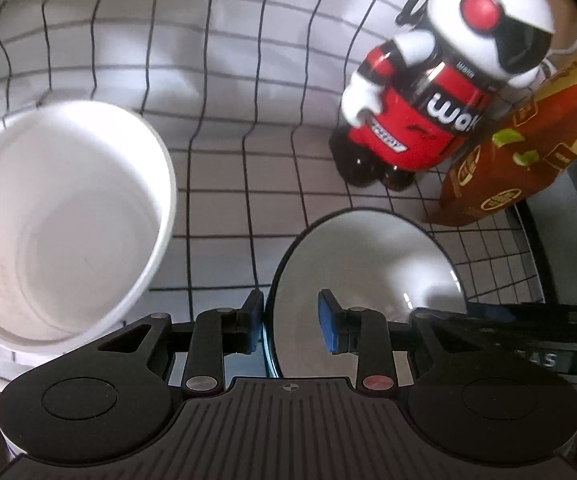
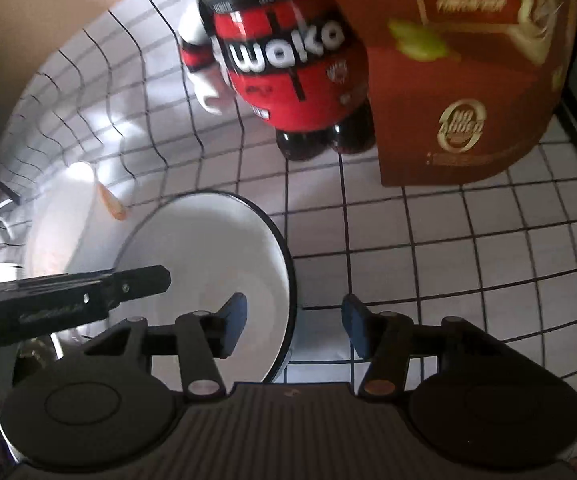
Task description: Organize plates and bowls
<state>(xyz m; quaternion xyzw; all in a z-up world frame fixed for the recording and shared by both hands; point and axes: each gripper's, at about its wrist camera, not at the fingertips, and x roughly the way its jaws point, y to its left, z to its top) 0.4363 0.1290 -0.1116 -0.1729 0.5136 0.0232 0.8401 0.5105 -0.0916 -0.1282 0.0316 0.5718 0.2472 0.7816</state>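
Observation:
A white bowl with a dark rim stands on the checked cloth; it also shows in the right wrist view. My left gripper is open, its jaws straddling the bowl's left rim without closing on it. My right gripper is open, its jaws straddling the bowl's right rim. The left gripper's finger reaches over the bowl in the right wrist view. A larger plain white bowl stands to the left, partly seen in the right wrist view.
A red and white "wako" robot figure stands behind the bowls. A brown-red carton stands to its right. The white black-grid tablecloth covers the table. A dark appliance edge is at far right.

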